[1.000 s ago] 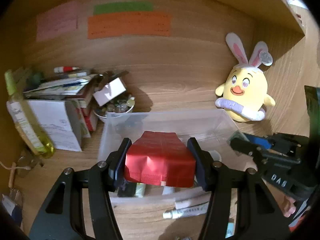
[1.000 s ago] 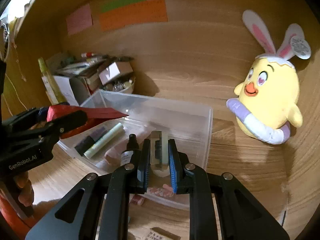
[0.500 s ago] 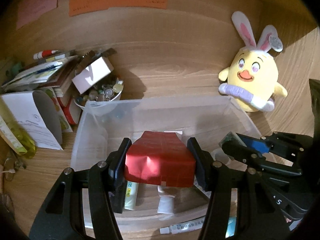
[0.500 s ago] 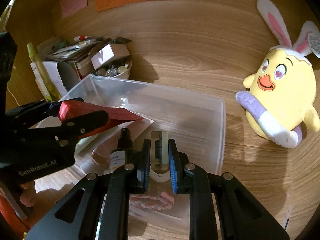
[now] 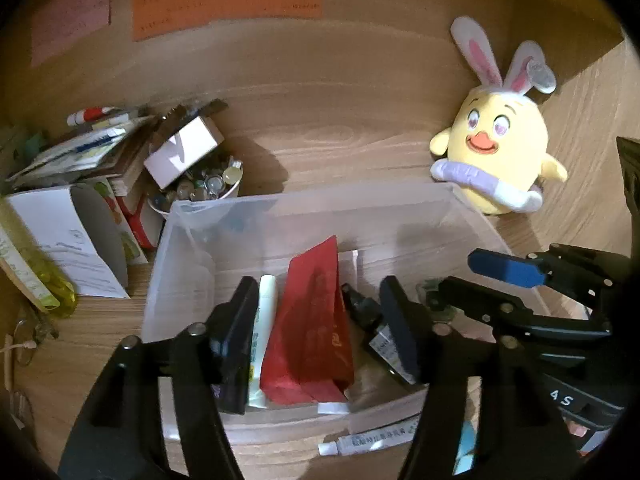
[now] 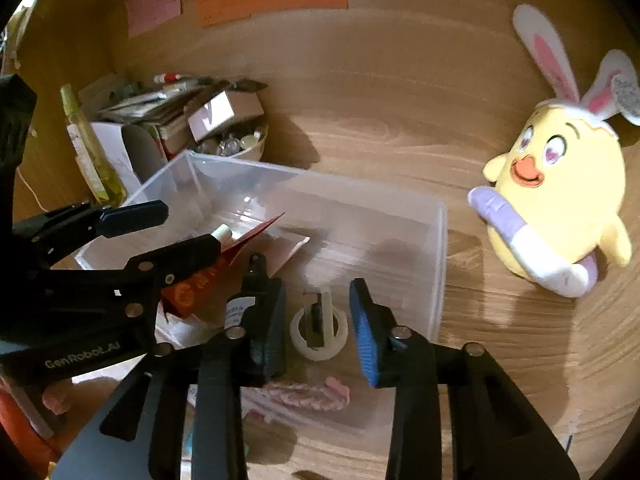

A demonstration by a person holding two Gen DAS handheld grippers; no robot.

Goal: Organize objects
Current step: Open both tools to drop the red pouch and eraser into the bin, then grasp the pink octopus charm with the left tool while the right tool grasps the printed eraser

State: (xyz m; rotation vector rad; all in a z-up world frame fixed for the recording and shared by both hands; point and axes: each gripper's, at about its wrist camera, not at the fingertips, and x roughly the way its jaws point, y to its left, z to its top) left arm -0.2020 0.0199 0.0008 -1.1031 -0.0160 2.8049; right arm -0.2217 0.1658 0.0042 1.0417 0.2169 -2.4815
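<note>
A clear plastic bin (image 5: 320, 200) (image 6: 440, 240) stands on the wooden desk. My left gripper (image 5: 320, 336) (image 6: 192, 224) hangs over its near left part with the jaws opening. A red pouch (image 5: 312, 320) (image 6: 192, 284) lies below and between the fingers on the bin floor, and no pad touches it. Over the bin's near right part, my right gripper (image 6: 316, 320) (image 5: 452, 276) is also opening its jaws. A small white ring-shaped piece (image 6: 318, 326) rests loose on the bin floor between its pads. A dark dropper bottle (image 5: 368, 316) (image 6: 248, 292) and a white tube (image 5: 264, 312) lie beside the pouch.
A yellow plush chick (image 5: 496, 152) (image 6: 560, 200) sits right of the bin. At the back left are a bowl of glass beads (image 5: 200, 188), stacked papers and boxes, and a yellow bottle (image 5: 36, 280). A small tube (image 5: 372, 438) lies before the bin; a pink braid (image 6: 304, 394) lies inside.
Both grippers have opened. The red pouch dropped from the left gripper into the bin, and the white ring piece left the right pads. The left gripper came down over the bin.
</note>
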